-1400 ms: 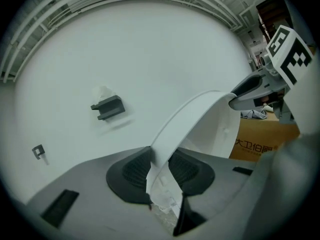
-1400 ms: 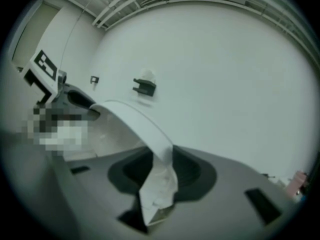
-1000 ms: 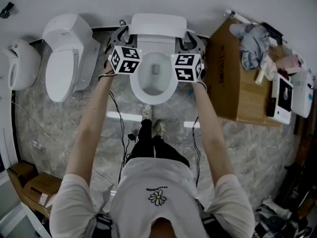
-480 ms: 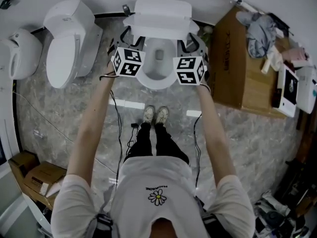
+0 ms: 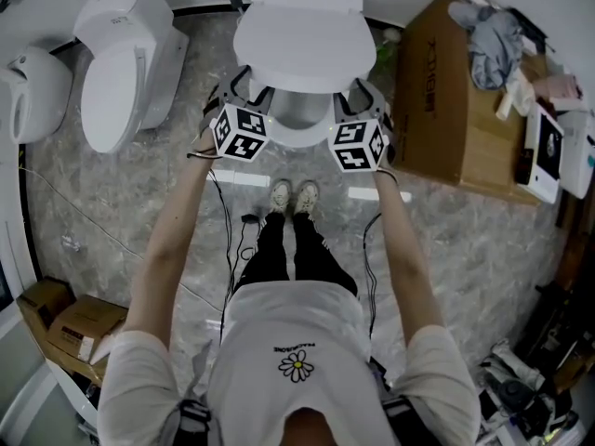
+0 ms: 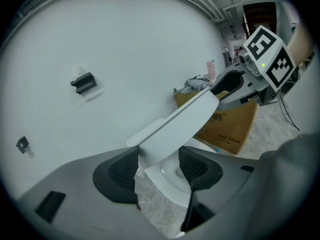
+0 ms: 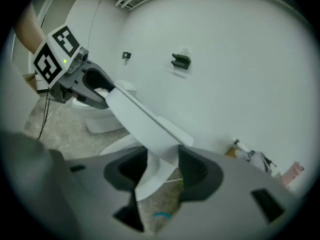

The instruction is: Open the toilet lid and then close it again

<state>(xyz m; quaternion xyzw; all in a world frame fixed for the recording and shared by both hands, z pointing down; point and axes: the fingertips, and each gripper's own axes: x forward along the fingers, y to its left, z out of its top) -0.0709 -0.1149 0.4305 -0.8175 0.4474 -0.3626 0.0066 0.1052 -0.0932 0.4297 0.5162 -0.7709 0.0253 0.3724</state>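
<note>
Toilet lid (image 5: 296, 54) lower, halfway down

smooth glossy toilet lid (image 5: 297, 54)

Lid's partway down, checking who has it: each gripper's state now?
Left gripper: open, jaws just opened, toilet lid edge between them, unclamped.
Right gripper: open, jaws just opening, toilet lid edge between them, unclamped.
</note>
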